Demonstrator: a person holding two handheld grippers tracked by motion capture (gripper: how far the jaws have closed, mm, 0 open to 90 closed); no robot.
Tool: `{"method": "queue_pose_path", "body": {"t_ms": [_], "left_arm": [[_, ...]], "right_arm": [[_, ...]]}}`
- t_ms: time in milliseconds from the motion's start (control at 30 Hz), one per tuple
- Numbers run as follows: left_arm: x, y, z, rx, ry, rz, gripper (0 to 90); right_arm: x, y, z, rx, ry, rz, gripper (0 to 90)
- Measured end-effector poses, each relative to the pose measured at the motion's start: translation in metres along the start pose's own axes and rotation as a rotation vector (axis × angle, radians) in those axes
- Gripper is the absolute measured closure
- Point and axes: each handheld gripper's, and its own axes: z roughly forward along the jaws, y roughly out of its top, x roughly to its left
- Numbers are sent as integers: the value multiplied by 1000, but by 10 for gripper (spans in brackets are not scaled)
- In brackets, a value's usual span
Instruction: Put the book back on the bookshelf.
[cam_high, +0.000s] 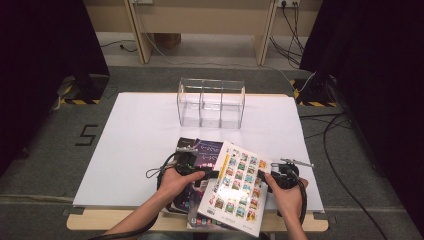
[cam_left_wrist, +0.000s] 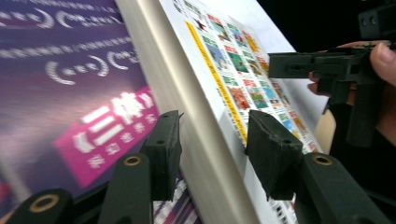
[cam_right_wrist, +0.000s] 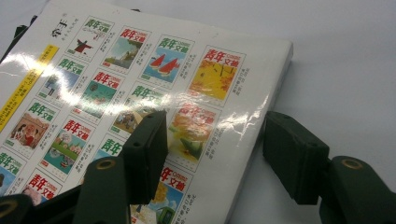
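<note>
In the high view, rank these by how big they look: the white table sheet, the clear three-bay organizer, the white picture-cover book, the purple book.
1. White table sheet, by far the largest.
2. White picture-cover book.
3. Clear three-bay organizer, though it stands farther from the camera, so its rank against the white book is unsure.
4. Purple book, mostly covered, so its true size is unclear.

Counting the things on the table

There are two grippers: the left gripper (cam_high: 197, 172) and the right gripper (cam_high: 272, 181), and each one has two black jaws. There are two hands, one on each gripper. At the near edge I can count at least three books: a white book (cam_high: 235, 187) with many small pictures on top, a purple book (cam_high: 202, 152) to its left, and one more under them. At the far side stands one clear box (cam_high: 211, 102) with three parts. There is one white table (cam_high: 135, 145).
</note>
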Motion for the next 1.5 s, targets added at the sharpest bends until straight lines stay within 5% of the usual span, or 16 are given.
{"method": "queue_pose_path", "body": {"t_ms": [133, 200, 233, 533, 733, 1067, 1167, 1233, 1267, 1400, 1500], "left_arm": [[2, 1, -2, -4, -10, -36, 568], [3, 2, -5, -21, -35, -77, 601], [3, 5, -8, -46, -80, -117, 604], [2, 7, -7, -72, -154, -211, 601], [2, 7, 0, -51, -164, -244, 602], [-2, 11, 6, -20, -114, -224, 730], [-1, 12, 1, -7, 1, -172, 684], [1, 13, 0, -14, 37, -141, 646], [2, 13, 1, -11, 11, -167, 620], [0, 14, 2, -4, 18, -149, 591], [3, 14, 3, -19, -10, -208, 598]], "right_arm": [[1, 0, 1, -5, -4, -8, 394], [2, 0, 2, -5, -8, -9, 386], [2, -1, 2, -7, -8, -7, 379], [2, -1, 3, -10, -10, 2, 373], [2, -1, 3, -10, -9, 2, 371], [1, -1, 4, -12, 2, 6, 368], [0, -1, 3, -10, 8, 6, 368], [-1, -1, 3, -10, 11, 1, 368], [-1, -1, 3, -9, 11, 1, 367], [0, -1, 3, -7, 10, 2, 365], [0, -1, 4, -7, 8, -2, 360]]}}
